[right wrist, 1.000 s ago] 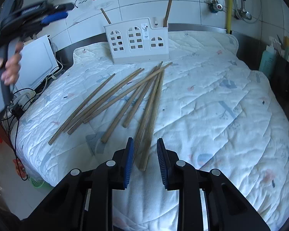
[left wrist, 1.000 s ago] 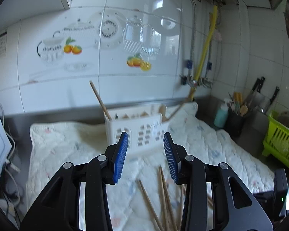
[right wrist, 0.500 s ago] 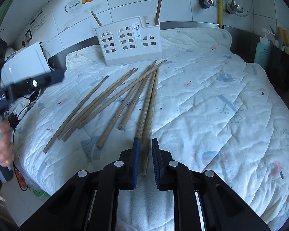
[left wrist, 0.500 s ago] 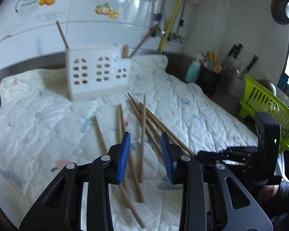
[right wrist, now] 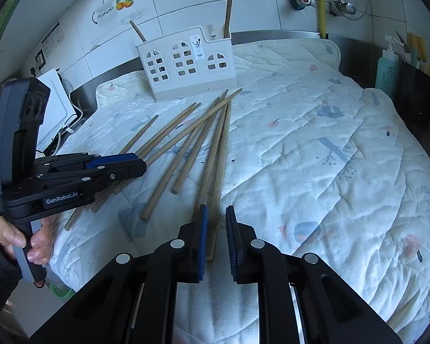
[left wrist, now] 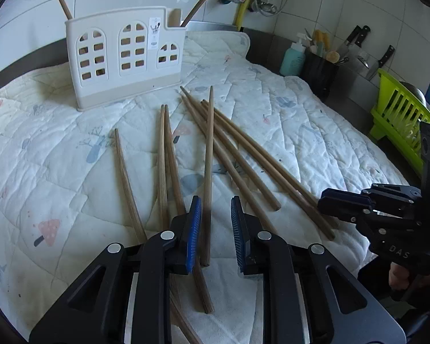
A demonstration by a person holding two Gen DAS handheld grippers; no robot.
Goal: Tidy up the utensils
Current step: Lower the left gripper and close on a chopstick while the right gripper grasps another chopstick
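On the far left I see a white appliance with cables beside the table, which is covered by a quilted cloth printed with small pictures. My left claw sits low over the cloth, held by a hand on its grip. Its jaws are closing, and one chopstick lies between the blue pads, close to the left pad; I cannot tell whether that pad touches it, and the right pad stands clear of it.

The rest of the chopsticks lie loose on the cloth in a fan, their far tips gathered near the white holder and their near ends spread toward me. The holder stands upright at the back of the cloth, near the tiled wall. One stick leans out of its left end and another rises from its right compartment.

My right claw is nearly closed around the near end of the stick lying furthest right. The stick sits in the narrow gap, close to the left pad, with a slit still showing on the right, so I cannot tell whether it is truly pinched.

Further right, off the cloth, a teal bottle and a dark pot of tools stand by the wall, with knives beyond them and a green rack at the edge.
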